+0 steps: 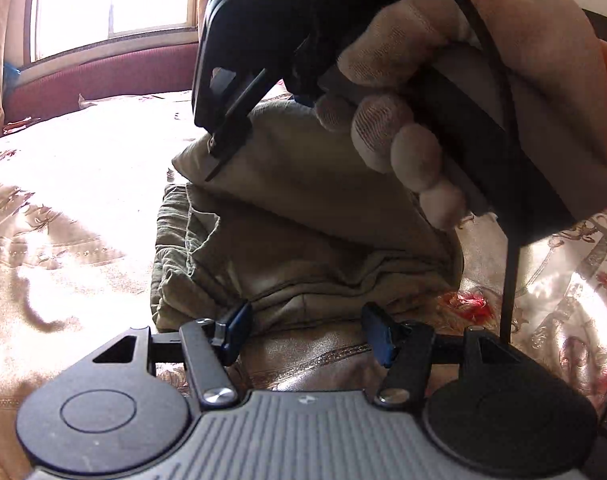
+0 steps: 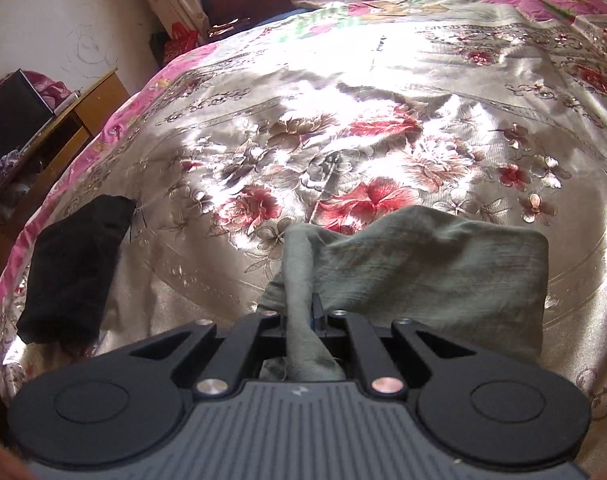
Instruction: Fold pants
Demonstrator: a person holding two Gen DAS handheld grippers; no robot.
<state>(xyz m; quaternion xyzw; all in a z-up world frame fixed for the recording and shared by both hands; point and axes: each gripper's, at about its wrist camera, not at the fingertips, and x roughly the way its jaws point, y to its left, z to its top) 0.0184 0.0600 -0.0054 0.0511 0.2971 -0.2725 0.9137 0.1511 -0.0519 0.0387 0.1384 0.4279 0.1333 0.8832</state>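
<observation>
Pants [image 2: 443, 264]: soft, light, floppy — I take them by a hem.
Right gripper [image 2: 309, 316]: pinching a bunched fold.
Left gripper [image 1: 307, 332]: fingers apart — holding nothing.

Pants [image 1: 303, 240] lie on the bedspread [image 2: 343, 100], black cloth [image 2: 75, 268] to their left.

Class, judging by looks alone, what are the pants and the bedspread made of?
Pants: probably a matte woven cotton or linen blend, olive; dull, slubby surface with soft creases. Bedspread: likely satin, silk or synthetic; it glares white in sunlight, with flowers that look embroidered.
</observation>
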